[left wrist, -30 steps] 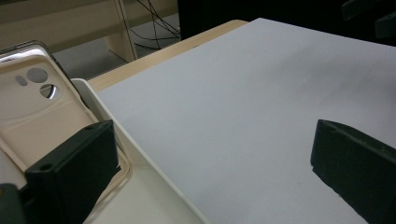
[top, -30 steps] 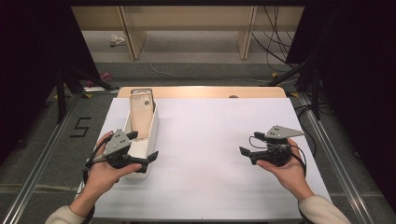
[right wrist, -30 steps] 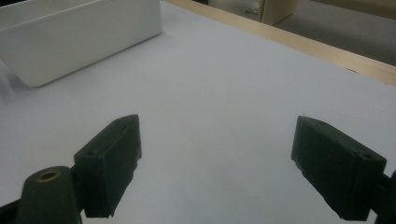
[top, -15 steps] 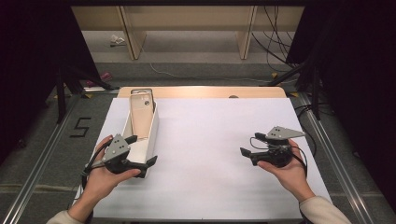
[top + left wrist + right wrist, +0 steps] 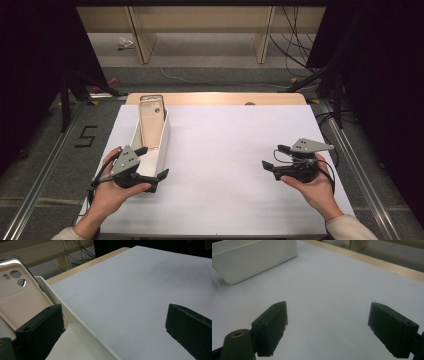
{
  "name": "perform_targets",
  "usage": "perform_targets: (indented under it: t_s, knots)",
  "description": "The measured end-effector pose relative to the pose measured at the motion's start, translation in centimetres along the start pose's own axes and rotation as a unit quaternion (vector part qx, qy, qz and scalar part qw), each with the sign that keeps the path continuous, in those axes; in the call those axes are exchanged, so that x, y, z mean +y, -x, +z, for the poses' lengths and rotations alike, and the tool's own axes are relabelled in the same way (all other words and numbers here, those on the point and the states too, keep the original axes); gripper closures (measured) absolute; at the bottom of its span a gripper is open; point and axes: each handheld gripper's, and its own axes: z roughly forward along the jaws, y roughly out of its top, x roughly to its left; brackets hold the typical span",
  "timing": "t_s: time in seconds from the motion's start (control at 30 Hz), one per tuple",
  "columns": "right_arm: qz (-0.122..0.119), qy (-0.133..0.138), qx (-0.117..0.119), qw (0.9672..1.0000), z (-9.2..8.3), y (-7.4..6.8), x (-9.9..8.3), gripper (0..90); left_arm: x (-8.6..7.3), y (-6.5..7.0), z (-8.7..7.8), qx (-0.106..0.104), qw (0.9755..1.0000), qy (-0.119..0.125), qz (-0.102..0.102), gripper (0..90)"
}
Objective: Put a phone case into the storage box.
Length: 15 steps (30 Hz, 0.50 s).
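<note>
Left gripper (image 5: 152, 165) sits at the near end of the tray (image 5: 165, 142), by the table's (image 5: 225, 150) left edge. Jaws spread wide and straddling the tray's right wall: in the left gripper view one jaw is inside the tray, the other out over the bare table. Nothing pinched.

Phone case (image 5: 151, 120) lies in the tray, leaning lengthwise, its top end propped over the far rim toward the table's back-left corner. The inner jaw sits just beside the case's lower end; contact can't be told.

Right gripper (image 5: 270, 159) is well apart, near the right edge, jaws spread, holding nothing, pointed across the table toward the tray.

Progress, as judged: early. The case is not yet gripped or lifted out. If the wall is the target, closing would clamp the tray; if the case is, the hand needs to shift inward first. The right hand looks idle, possibly ready to steady or receive.

Materials:
- Case (image 5: 17, 297): pale beige, matte, likely soft plastic or silicone; rounded corners, round camera cut-outs near the top, darker rim.
- Tray (image 5: 249, 257): white, long, narrow, thin-walled, smooth rigid plastic.
- Table: flat white matte sheet over a wooden top that shows along the back edge.
- Jaws: black, blocky, dull.
</note>
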Motion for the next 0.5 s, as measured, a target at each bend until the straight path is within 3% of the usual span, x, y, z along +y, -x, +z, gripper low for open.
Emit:
perform_targets:
  t_s: [0.5]
  knots:
    - [0.001,0.002,0.002,1.0,-0.22,-0.2,-0.12,16.7,-0.1,0.11,0.1,0.0,1.0,0.0,0.003,1.4]
